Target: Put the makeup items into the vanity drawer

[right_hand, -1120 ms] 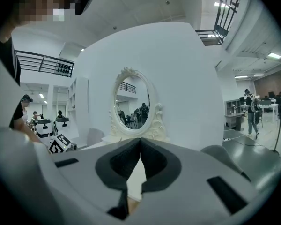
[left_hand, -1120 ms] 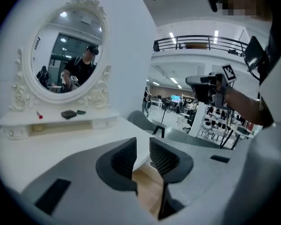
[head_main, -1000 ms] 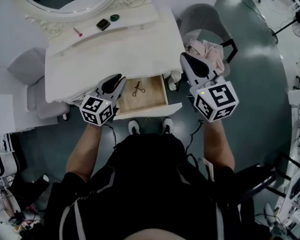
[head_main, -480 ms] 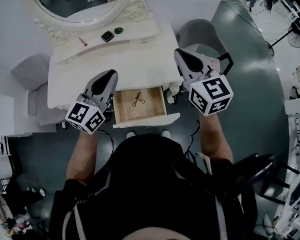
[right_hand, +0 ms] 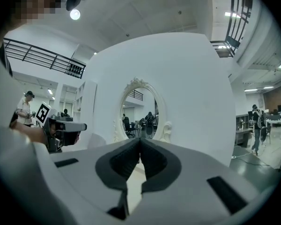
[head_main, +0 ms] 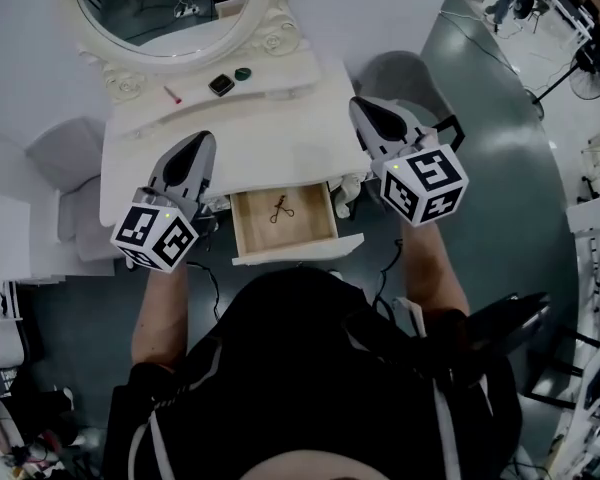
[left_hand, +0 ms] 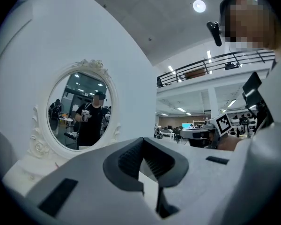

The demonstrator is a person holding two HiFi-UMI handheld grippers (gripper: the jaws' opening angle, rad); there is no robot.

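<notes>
We hold the left hand-held gripper (head_main: 199, 141) and the right hand-held gripper (head_main: 361, 106) forward over the desk (head_main: 270, 133), both pressed together and empty; the open drawer (head_main: 255, 230) sits between them.

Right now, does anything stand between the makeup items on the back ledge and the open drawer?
Nothing visible. Only bare tabletop separates the compact, green round case and pink stick from the drawer; left gripper and right gripper hover beside it.

Cut off, too small
Mirror (head_main: 170, 13) runs past the top edge; small items (head_main: 220, 85) at the vanity's (head_main: 270, 136) back edge are unidentifiable.
</notes>
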